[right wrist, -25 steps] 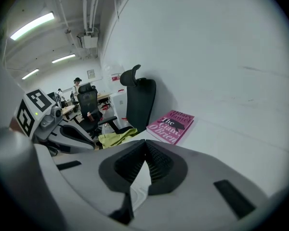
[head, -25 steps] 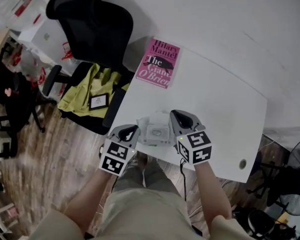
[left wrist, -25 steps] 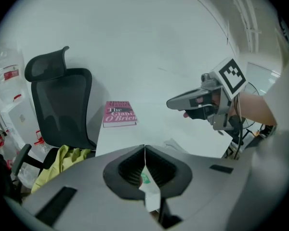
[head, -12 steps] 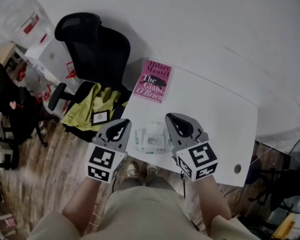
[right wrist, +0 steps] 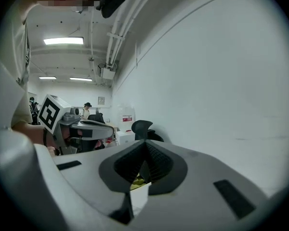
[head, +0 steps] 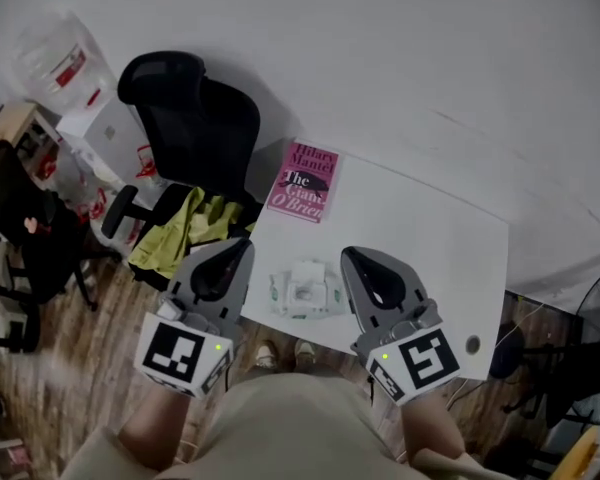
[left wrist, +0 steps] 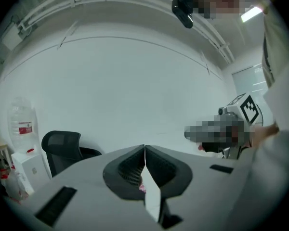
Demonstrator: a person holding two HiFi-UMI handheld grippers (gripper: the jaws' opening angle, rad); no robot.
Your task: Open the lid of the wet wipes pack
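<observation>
The wet wipes pack lies flat on the white worktop, close to its near edge and between the two claws as the head view frames them. It is a pale, crinkled soft pouch with a stiffer rectangular flap in its middle. At this size I cannot tell whether that lid is raised or down. The left claw shows just left of the pack, over the worktop's near left corner. Its ribbed dark pads meet tip to tip with nothing between them. The right claw shows just right of the pack, likewise closed and empty. Both gripper views look out at the plain wall and the room, so the pack appears in neither. Farther back on the smooth worktop, well apart from the pack, lies a pink paperback, its title too small to read with certainty. A black mesh office chair stands off the left edge with a yellow-green garment draped over its seat. Beyond it stands a large clear water bottle, and below lies wood-plank floor.
</observation>
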